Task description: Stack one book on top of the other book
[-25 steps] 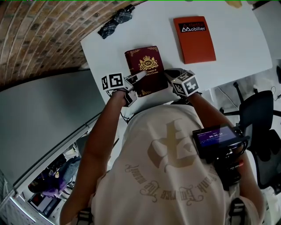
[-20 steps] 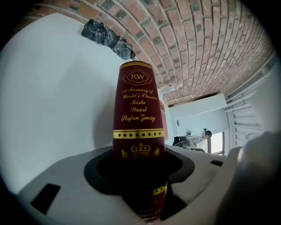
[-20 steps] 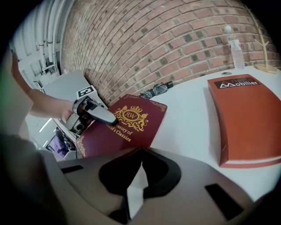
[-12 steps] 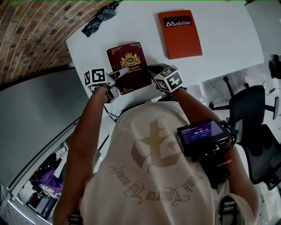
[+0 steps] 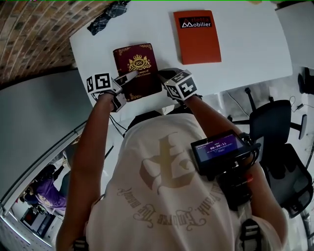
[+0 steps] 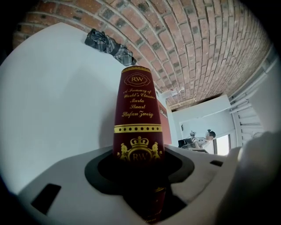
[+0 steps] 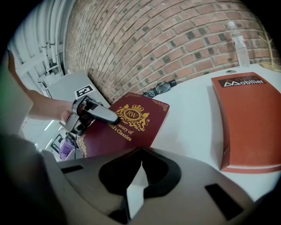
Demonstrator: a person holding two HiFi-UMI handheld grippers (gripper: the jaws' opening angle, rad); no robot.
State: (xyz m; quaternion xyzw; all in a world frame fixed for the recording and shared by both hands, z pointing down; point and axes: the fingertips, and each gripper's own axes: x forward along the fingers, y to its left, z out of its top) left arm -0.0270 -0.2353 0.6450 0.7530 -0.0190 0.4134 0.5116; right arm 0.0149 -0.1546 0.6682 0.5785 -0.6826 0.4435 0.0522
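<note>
A maroon book with gold print lies on the white table, close to its near edge. My left gripper is shut on the spine side of this book; its upper finger rests on the cover, and the spine fills the gap between the jaws. My right gripper sits at the book's right near corner, its jaws together with nothing between them. An orange book lies flat further back and to the right, apart from both grippers.
A dark folded cloth lies at the table's far left corner. A clear plastic bottle stands behind the orange book against the brick wall. A black office chair stands off the table's right side.
The head view has shifted, so everything sits further up and left in the picture. Both grippers and both books keep the same places relative to one another.
</note>
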